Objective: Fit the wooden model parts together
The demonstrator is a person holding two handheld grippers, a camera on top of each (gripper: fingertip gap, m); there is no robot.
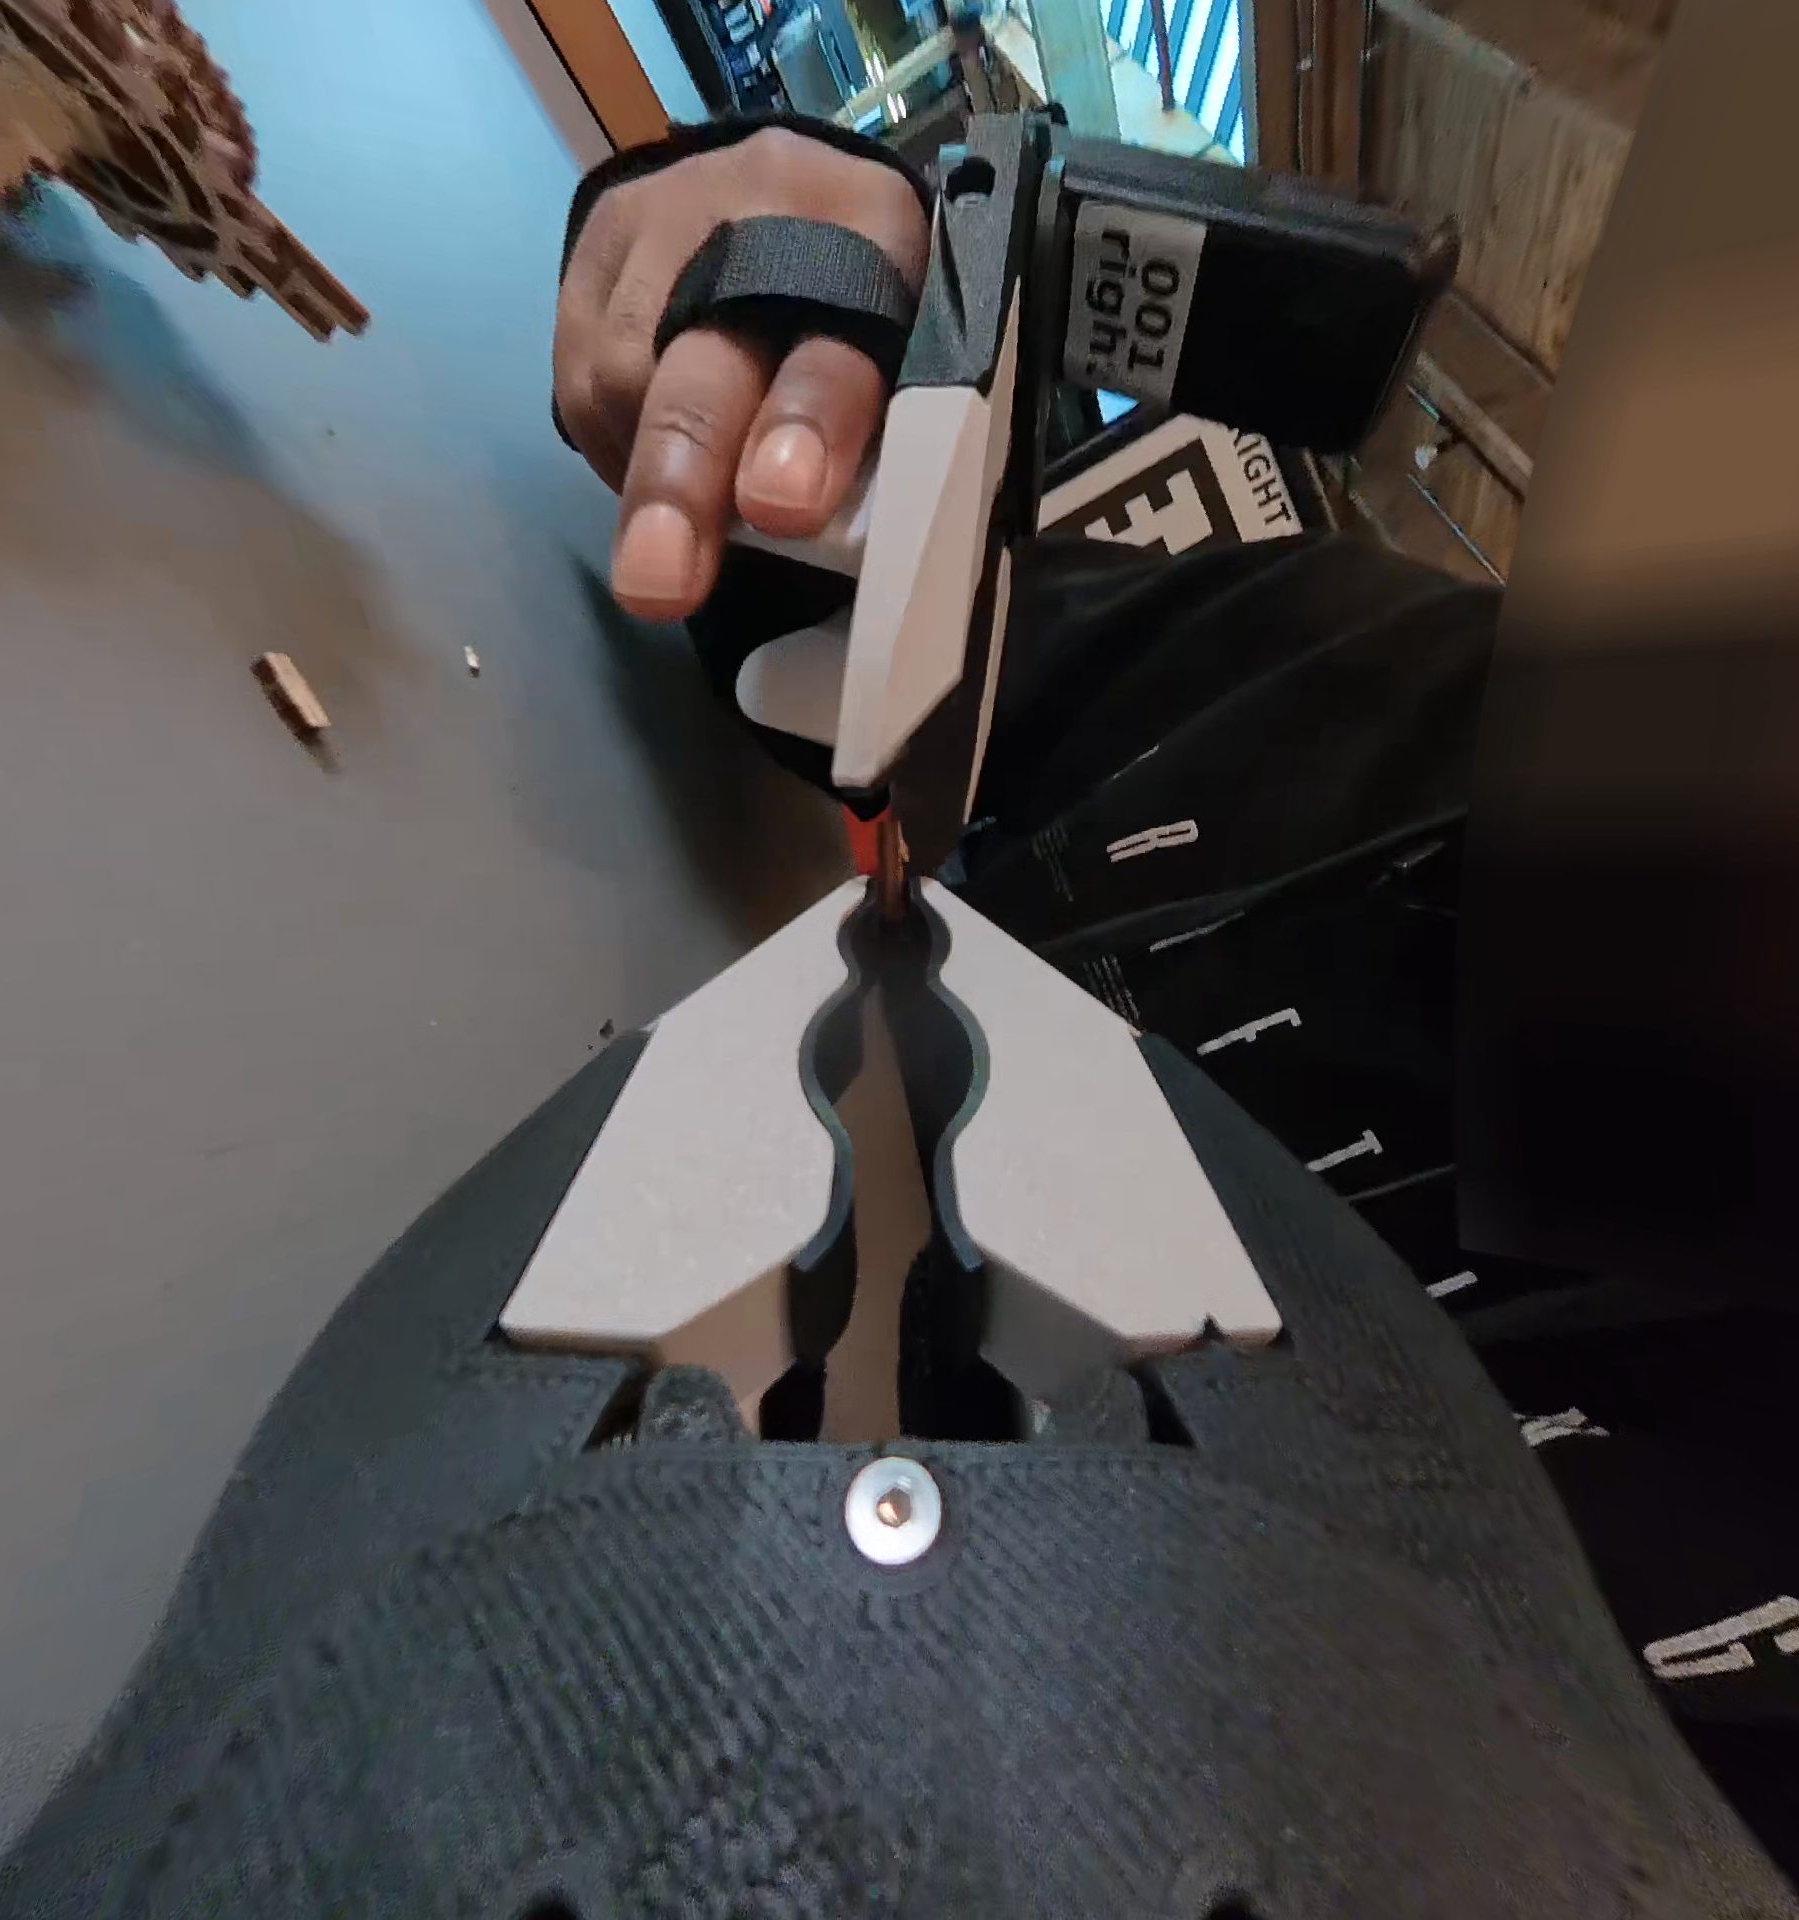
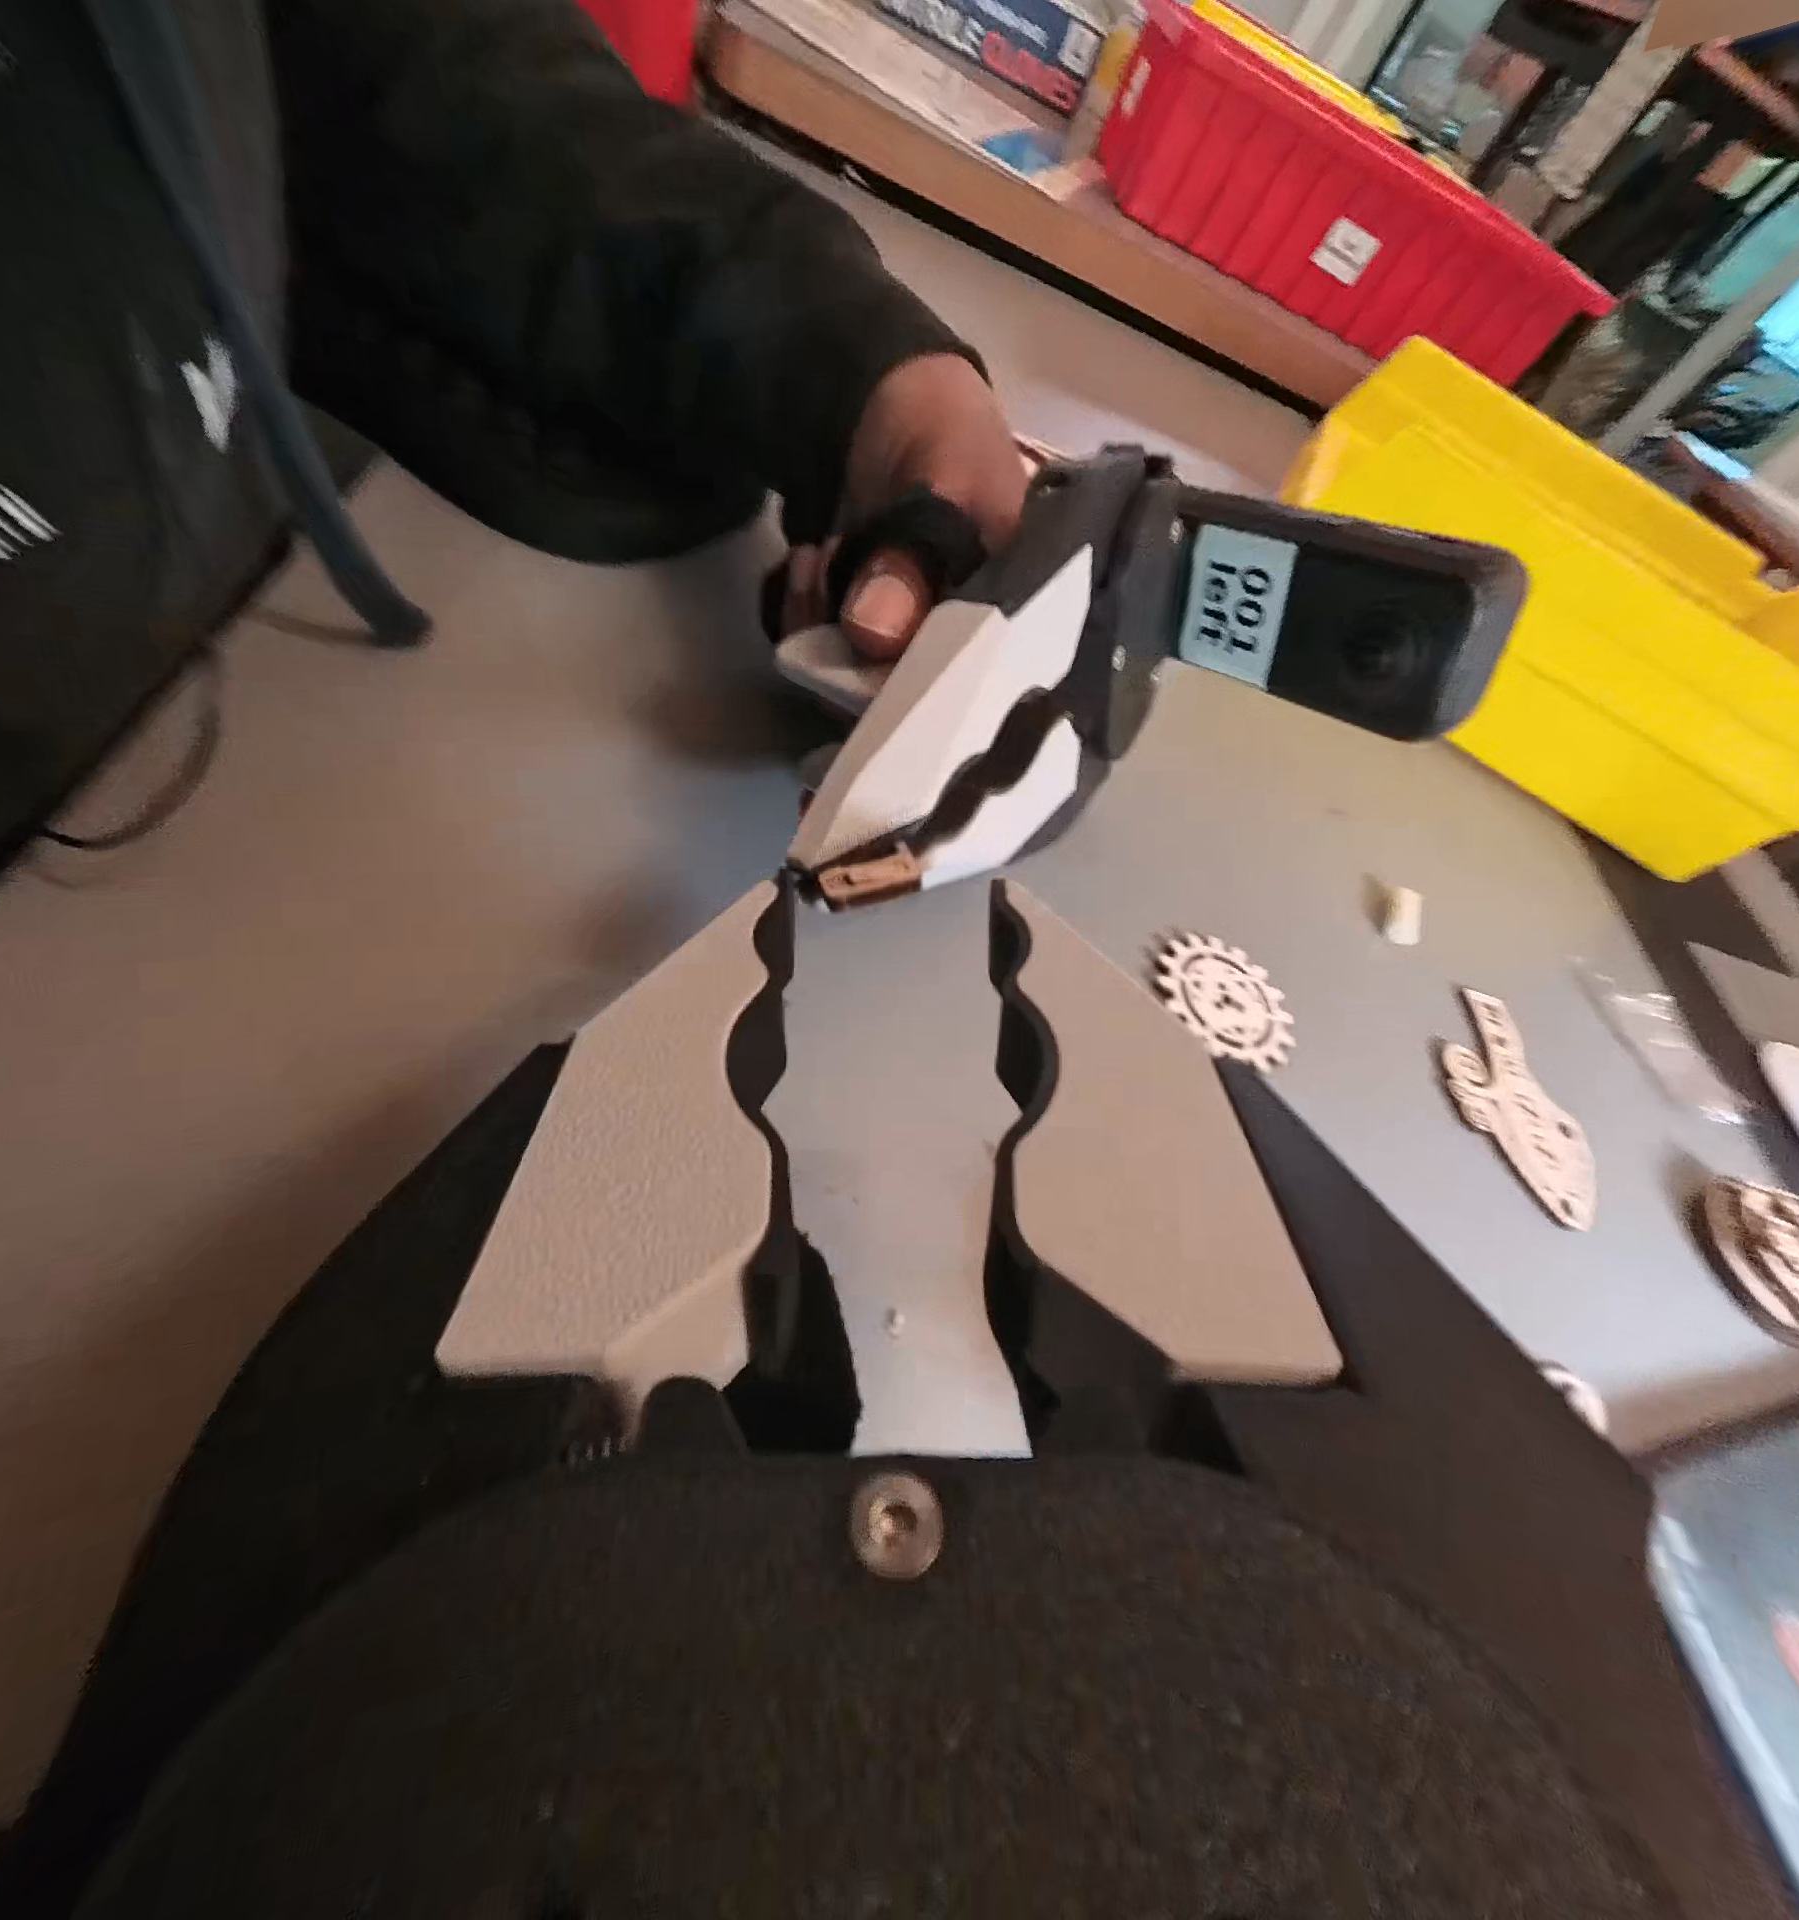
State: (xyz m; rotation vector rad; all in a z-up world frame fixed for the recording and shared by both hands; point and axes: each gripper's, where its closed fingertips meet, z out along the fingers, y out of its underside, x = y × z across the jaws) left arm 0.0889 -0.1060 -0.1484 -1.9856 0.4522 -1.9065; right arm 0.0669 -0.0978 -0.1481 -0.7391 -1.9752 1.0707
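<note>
1. Wooden part [image 2: 867, 879]: small, brown, flat. We see it pinched at the tips of the left gripper [image 2: 874, 868], held in the air above the desk [image 2: 355, 987].
2. Left gripper: jaws closed onto the wooden part. In its own view its tips [image 1: 890, 904] meet on a thin brown sliver seen edge-on.
3. Right gripper [image 2: 890, 899]: jaws spread wide, nothing between them. Its left fingertip sits just beside the wooden part; we cannot tell whether they touch. The left wrist view shows this gripper [image 1: 879, 790] edge-on, so its gap is hidden there.
4. Hands: one hand [image 1: 729, 343] on the right gripper, with a black strap over two fingers; the other hand [image 2: 926, 520], in a black sleeve, on the left gripper.
5. Loose pieces on the desk, right wrist view: pale gear [image 2: 1224, 1003], a long pale cutout [image 2: 1518, 1122] beside it, and a round piece [image 2: 1788, 1278] at the frame's right edge.
6. Left wrist view: small wooden block [image 1: 292, 694] lying on the desk; brown model [image 1: 147, 156], blurred, at the upper left.
7. Yellow bin [image 2: 1601, 665] at the desk's far side; red bin [image 2: 1321, 197] on a surface behind.
</note>
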